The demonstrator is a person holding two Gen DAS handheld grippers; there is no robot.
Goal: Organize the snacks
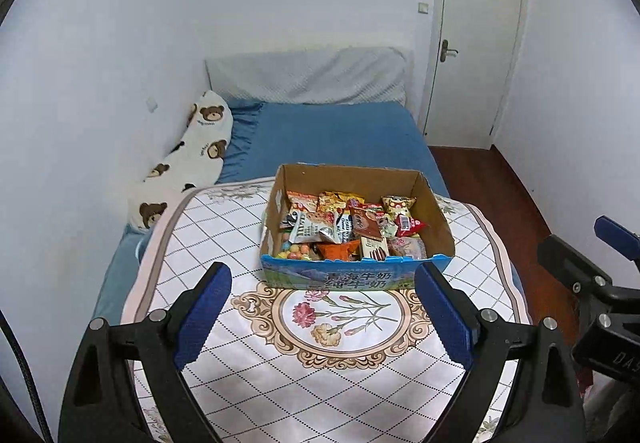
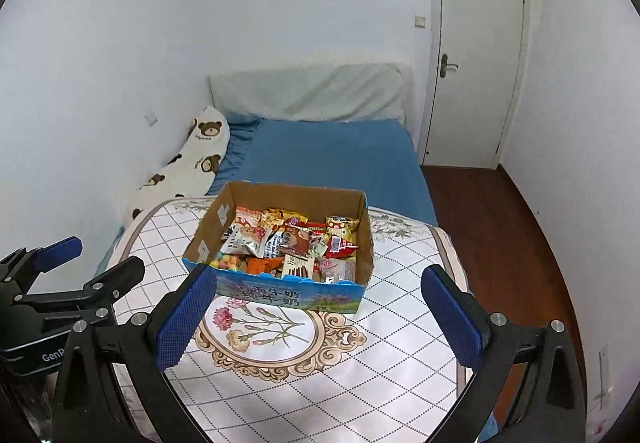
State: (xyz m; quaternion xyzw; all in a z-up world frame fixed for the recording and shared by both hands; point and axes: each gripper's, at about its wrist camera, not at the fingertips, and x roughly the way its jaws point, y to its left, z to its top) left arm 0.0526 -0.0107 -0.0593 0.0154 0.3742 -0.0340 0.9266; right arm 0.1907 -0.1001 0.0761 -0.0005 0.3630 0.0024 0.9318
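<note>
On the quilted cloth (image 1: pixel 280 375) with diamond grid and carnation medallion: cardboard box (image 1: pixel 438 221), open-topped, blue printed front wall with Chinese lettering, standing flat just beyond the medallion. Inside the box: snacks (image 1: pixel 344 227) piled loosely to below the rim, mixed wrappers in red, orange, white and brown; round coloured candies at the near left corner. None seen outside the box.

Left gripper (image 1: pixel 322 319): jaws spread wide, blue pads facing each other, nothing between them but the cloth and the box front seen beyond. Raised above the cloth, angled downward, short of the box, touching nothing.

Right gripper (image 2: pixel 320 319): likewise spread wide, empty, clear of the box (image 2: pixel 362 239); left pad overlapping the near left box corner in its own view only, contact not confirmed. Snacks (image 2: pixel 296 243) in the same pile from this side.

Each gripper visible at the edge of the other's view, side by side and apart.

Beyond the cloth: bed (image 1: pixel 332 139) with blue sheet, grey headboard cushion (image 1: pixel 308 77), bear-print pillow (image 1: pixel 196 151) along the left wall. Closed white door (image 1: pixel 476 39) at right, wooden floor (image 1: pixel 492 187) beside the bed.
</note>
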